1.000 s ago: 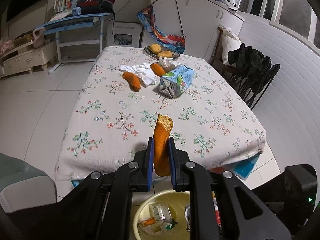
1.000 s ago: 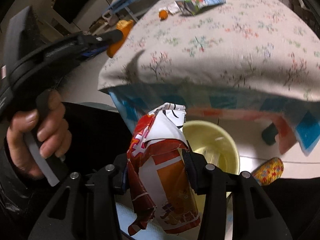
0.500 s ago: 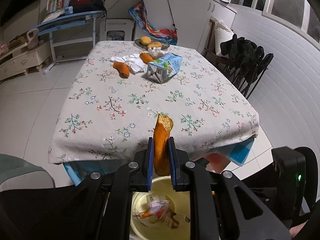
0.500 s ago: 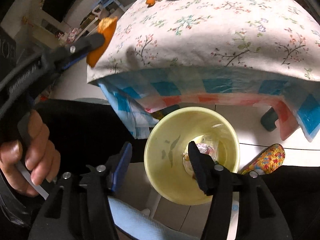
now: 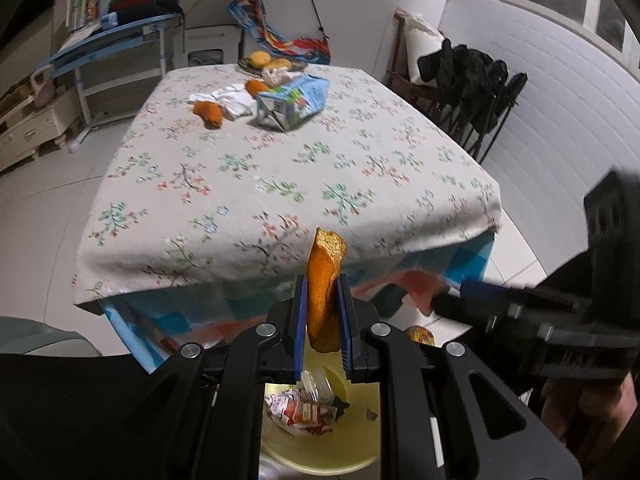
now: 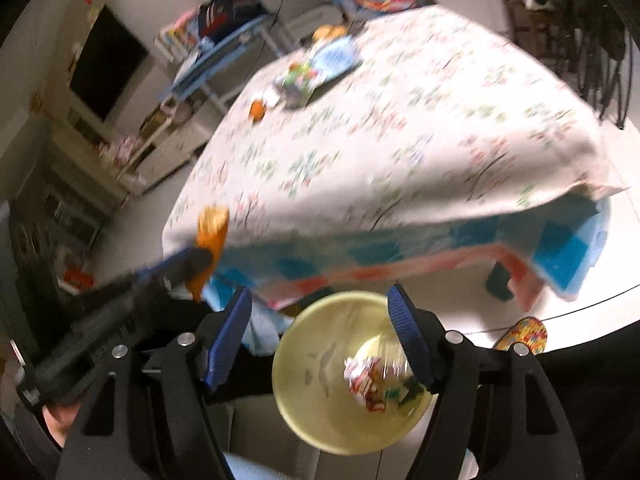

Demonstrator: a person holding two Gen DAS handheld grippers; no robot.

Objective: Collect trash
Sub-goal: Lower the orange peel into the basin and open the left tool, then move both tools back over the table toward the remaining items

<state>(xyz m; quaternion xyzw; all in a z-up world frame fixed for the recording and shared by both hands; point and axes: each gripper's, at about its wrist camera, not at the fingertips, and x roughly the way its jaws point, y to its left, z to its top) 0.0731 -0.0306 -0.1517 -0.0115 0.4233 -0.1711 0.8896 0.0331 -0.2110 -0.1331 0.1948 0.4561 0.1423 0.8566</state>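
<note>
Left gripper [image 5: 323,312] clamps an upright orange peel [image 5: 325,288], directly above the yellow bin [image 5: 352,452] at 6 o'clock. Right gripper [image 6: 320,340] is spread wide and empty, with the bin and its crumpled wrapper [image 6: 370,384] below between the fingers. More peel [image 5: 208,112] lies on the table [image 5: 280,184] at 11 o'clock.

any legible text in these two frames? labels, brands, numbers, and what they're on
None can be read.
Carton on the table: printed panels, too small and distorted.
Crumpled wrapper in the yellow bin: red and white print, folded, no word legible; blurred in the right wrist view.
Books on the blue shelf: spines too small.
Orange peel in the left tongs: no marking.
Right tongs: no marking visible.
</note>
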